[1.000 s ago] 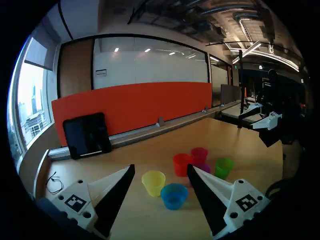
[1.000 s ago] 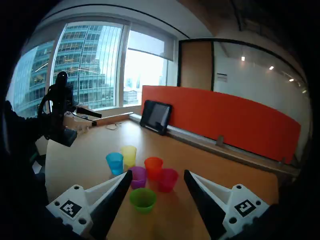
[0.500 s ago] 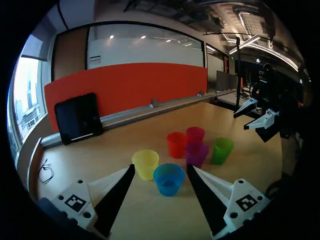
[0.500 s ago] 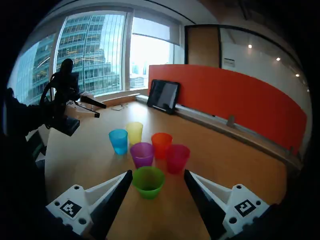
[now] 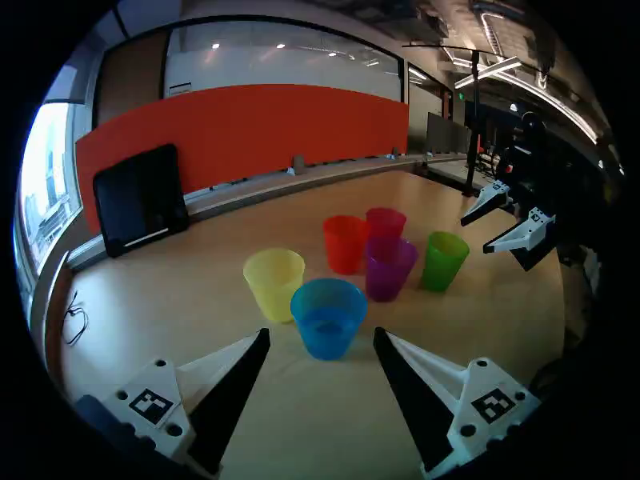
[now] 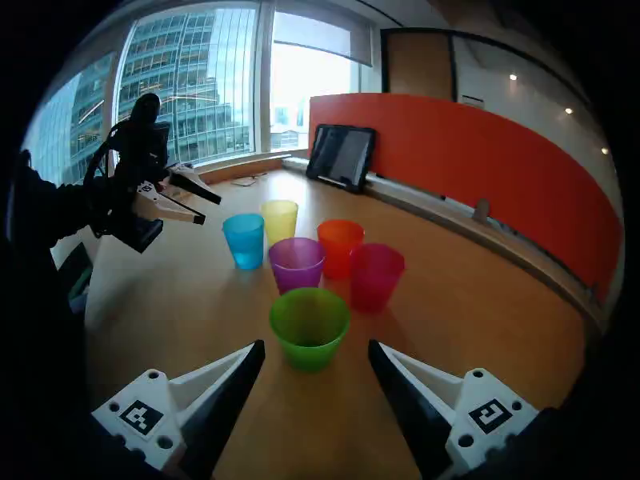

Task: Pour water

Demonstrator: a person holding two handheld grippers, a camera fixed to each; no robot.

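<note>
Several plastic cups stand clustered on a wooden table [image 5: 200, 264]. In the left gripper view the blue cup [image 5: 328, 318], with a little water in its bottom, stands just ahead of my open left gripper [image 5: 320, 340]; behind it are the yellow cup [image 5: 274, 283], orange cup [image 5: 345, 243], purple cup [image 5: 390, 267], pink cup [image 5: 386, 224] and green cup [image 5: 443, 259]. In the right gripper view the green cup [image 6: 310, 327] stands just ahead of my open right gripper [image 6: 316, 352], with the purple cup [image 6: 297, 264], pink cup [image 6: 375, 275], orange cup [image 6: 340, 246], yellow cup [image 6: 279, 221] and blue cup [image 6: 243, 240] beyond. Nothing is between either gripper's fingers.
A dark tablet [image 5: 140, 197] leans against an orange partition [image 5: 240, 132] at the table's back edge. A cable [image 5: 70, 324] lies at the left. The right gripper [image 5: 508, 220] shows far right in the left gripper view; the left gripper [image 6: 180, 192] and its hand show left in the right gripper view. Large windows [image 6: 184, 88] lie beyond.
Both grippers have moved closer to the cups and tilted down. The blue cup now sits nearer the left gripper's fingers, the green cup nearer the right's. Both stayed open.
</note>
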